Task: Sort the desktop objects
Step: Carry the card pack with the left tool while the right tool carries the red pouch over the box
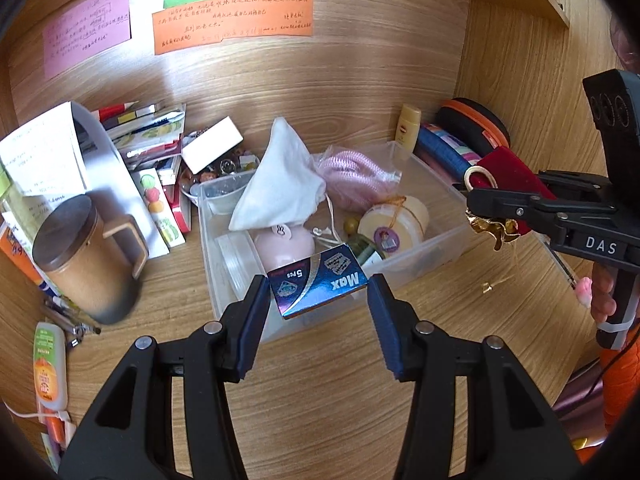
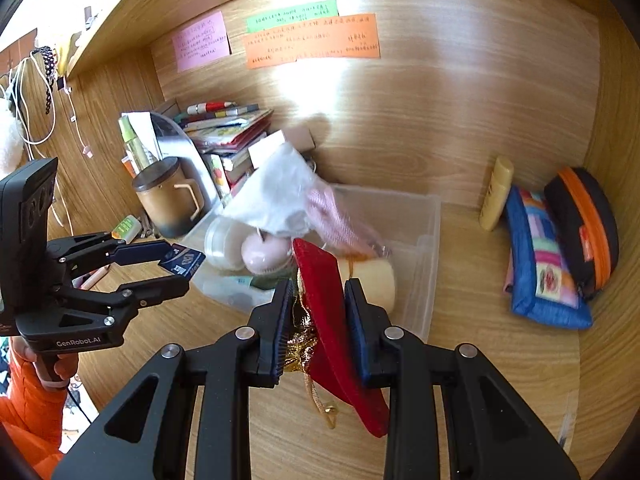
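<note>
Both tools hover over the clear bin (image 1: 432,240), left gripper (image 1: 318,292) clamped on the blue box (image 1: 318,286), right gripper (image 2: 316,320) pinching the red pouch (image 2: 332,320); releasing them inside seems next.

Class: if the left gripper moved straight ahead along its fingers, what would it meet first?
Probably the clear plastic bin: the left gripper, with the blue Max box between its fingers, points at its near wall, though depth is uncertain.

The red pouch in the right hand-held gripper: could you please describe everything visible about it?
The red pouch looks like soft velvet, flat and tilted on edge, with gold trim bunched at its mouth and a gold drawstring ending in a small bell. The right hand-held gripper pinches it between both dark blue pads, holding it off the wooden desk, in front of the clear plastic bin.
</note>
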The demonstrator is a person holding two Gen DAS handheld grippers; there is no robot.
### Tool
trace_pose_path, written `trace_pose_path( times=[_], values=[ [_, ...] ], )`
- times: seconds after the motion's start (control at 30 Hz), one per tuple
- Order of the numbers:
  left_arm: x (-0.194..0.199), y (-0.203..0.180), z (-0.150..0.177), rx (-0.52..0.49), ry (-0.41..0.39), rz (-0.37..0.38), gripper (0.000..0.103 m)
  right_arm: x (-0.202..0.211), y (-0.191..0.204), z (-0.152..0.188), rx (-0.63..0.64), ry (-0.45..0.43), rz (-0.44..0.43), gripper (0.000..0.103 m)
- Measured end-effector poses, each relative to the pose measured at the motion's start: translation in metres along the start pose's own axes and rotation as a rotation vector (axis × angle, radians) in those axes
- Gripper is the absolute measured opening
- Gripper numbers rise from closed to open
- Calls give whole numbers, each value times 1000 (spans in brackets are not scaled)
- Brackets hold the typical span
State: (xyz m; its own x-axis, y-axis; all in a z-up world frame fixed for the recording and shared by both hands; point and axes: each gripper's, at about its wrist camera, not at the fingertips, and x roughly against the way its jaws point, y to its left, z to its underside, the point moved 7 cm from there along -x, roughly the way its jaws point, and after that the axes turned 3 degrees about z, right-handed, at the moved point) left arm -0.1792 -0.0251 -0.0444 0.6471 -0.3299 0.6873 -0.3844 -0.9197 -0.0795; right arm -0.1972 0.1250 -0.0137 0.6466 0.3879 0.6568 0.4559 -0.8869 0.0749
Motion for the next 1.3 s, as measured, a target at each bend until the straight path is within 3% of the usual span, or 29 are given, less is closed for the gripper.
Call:
trace_pose_path(
  times=[0.67,1.03,1.3],
  values=[
    [-19,-1,-49,-61,-22,-11,50,-32,7,-59,74,-37,1,25],
    [-46,15,-44,-55,35,-21,50,-84,41,-62,133,27,-73,26],
    [-65,21,-33,-54,79,-12,50,-107,38,-52,125,77,-77,26]
  ],
)
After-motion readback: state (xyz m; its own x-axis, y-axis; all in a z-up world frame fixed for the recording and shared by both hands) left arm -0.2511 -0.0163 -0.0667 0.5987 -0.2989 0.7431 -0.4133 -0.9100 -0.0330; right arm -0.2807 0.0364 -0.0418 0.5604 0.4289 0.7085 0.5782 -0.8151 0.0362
